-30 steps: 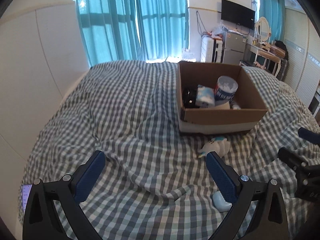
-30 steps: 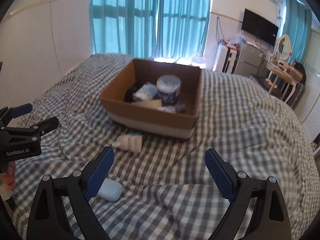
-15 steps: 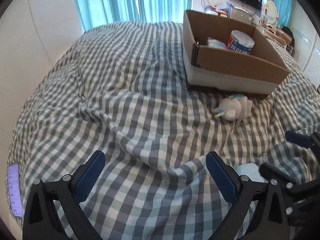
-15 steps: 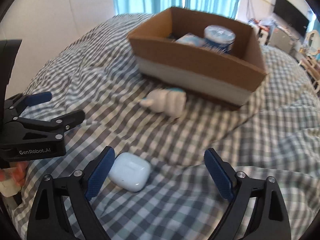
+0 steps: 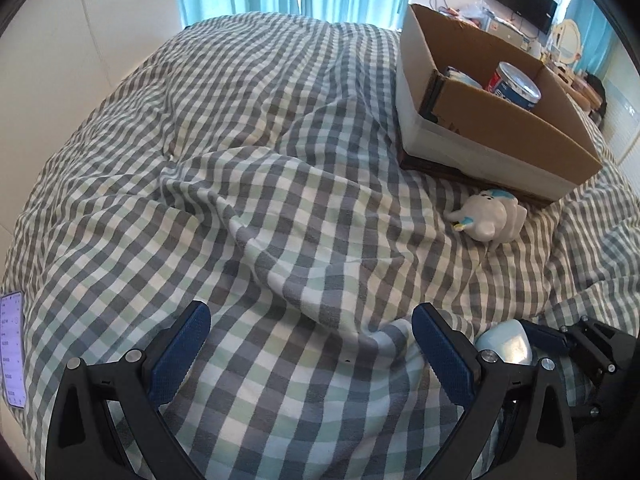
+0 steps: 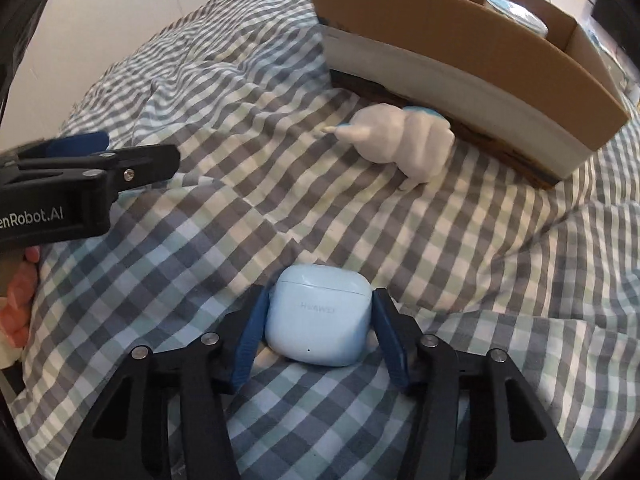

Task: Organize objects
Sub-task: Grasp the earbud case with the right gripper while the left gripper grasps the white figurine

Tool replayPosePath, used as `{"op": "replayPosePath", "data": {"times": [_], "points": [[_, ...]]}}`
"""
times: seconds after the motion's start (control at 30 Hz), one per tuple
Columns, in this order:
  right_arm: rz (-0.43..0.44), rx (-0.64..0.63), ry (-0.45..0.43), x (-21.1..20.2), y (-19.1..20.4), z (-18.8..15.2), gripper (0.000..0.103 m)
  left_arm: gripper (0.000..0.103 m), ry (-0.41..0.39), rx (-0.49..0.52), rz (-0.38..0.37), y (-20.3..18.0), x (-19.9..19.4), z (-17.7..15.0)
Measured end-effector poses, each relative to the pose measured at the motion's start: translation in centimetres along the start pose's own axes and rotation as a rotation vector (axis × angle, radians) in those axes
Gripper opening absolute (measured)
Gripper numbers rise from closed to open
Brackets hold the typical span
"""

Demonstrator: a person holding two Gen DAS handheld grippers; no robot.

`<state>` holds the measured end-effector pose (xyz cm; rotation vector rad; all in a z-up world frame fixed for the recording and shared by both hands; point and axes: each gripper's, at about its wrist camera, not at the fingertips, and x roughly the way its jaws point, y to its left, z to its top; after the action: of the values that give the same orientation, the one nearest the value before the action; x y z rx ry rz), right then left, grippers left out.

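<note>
A pale blue earbud case (image 6: 318, 314) lies on the checked bedspread between the fingers of my right gripper (image 6: 319, 334), which is closed on its two sides. The case also shows in the left wrist view (image 5: 505, 342), at the lower right. A white unicorn toy (image 6: 404, 140) lies in front of the cardboard box (image 6: 460, 44); it shows in the left wrist view too (image 5: 490, 214). The box (image 5: 500, 120) holds a blue-and-white tin (image 5: 516, 86) and other items. My left gripper (image 5: 308, 344) is open and empty over the bedspread.
The bed is covered by a rumpled grey, green and white checked cover (image 5: 260, 160). A phone (image 5: 12, 344) lies at the bed's left edge. Curtains, a white wall and furniture stand beyond the bed.
Both grippers dropped lower and nearer the bed. My right gripper moved onto the earbud case and closed from wide open onto its sides. The left gripper stayed open.
</note>
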<state>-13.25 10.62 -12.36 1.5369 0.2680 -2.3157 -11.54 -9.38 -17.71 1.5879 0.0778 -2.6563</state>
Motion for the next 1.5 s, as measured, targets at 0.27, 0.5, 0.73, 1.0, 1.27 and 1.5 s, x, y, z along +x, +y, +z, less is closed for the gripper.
{"op": "replayPosePath", "data": {"times": [0.27,0.5,0.73,1.0,1.27,1.5], "points": [[-0.027,0.046,-0.115,-3.2,-1.3,-0.2,0.052,0.103,0.008,0.031,0.046,-0.8,-0.2,0.4],[-0.11,0.108,-0.223,-7.2,-5.1,0.7,0.052,0.103,-0.046,0.094,-0.019,-3.8,-1.4,1.9],[-0.219,0.132,-0.279,-9.6,-9.9,2.0,0.052,0.103,-0.076,0.124,-0.076,-8.8,-0.5,4.4],[-0.201,0.186,-0.296,-9.3,-13.3,2.0,0.052,0.103,-0.059,0.17,-0.127,-13.3,3.4,5.6],[-0.174,0.198,-0.289,-8.5,-13.6,1.7,0.052,0.103,-0.021,0.149,-0.131,-13.9,7.2,6.7],[-0.172,0.203,-0.259,-7.7,-13.4,1.7,0.052,0.101,-0.018,0.145,-0.137,-13.3,8.3,6.6]]}}
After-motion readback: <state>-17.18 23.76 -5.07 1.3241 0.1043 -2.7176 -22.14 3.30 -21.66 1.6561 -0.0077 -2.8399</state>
